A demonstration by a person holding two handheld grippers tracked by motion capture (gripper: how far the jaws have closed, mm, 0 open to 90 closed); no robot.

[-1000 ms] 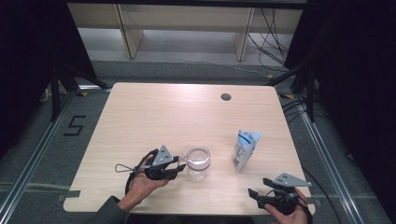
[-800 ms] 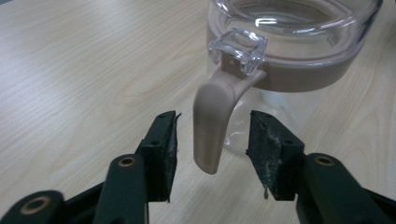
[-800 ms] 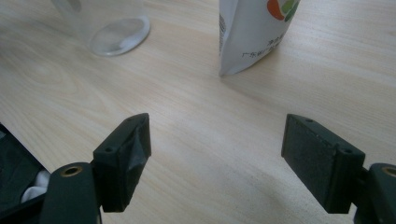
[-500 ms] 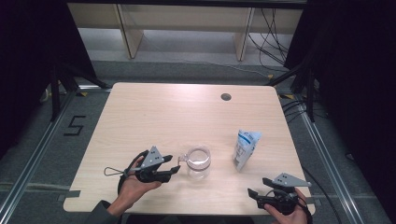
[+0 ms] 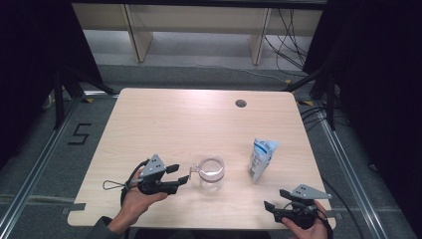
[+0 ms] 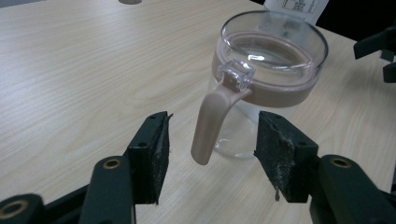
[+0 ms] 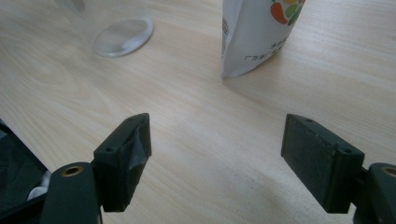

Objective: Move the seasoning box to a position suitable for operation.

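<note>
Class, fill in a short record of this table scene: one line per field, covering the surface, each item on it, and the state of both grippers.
Surface: wooden table
Jug: clear glass jug with a beige handle, upright
Pouch: white printed pouch, standing to the right of the jug
Left gripper: left gripper, jaws just been opening, handle between them, pads clear of it
Right gripper: right gripper, open, nothing between its jaws, near the table's front edge

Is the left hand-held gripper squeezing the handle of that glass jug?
No. The handle sits between the left hand-held gripper pads, which have just been opening, with a clear gap on each side.
</note>
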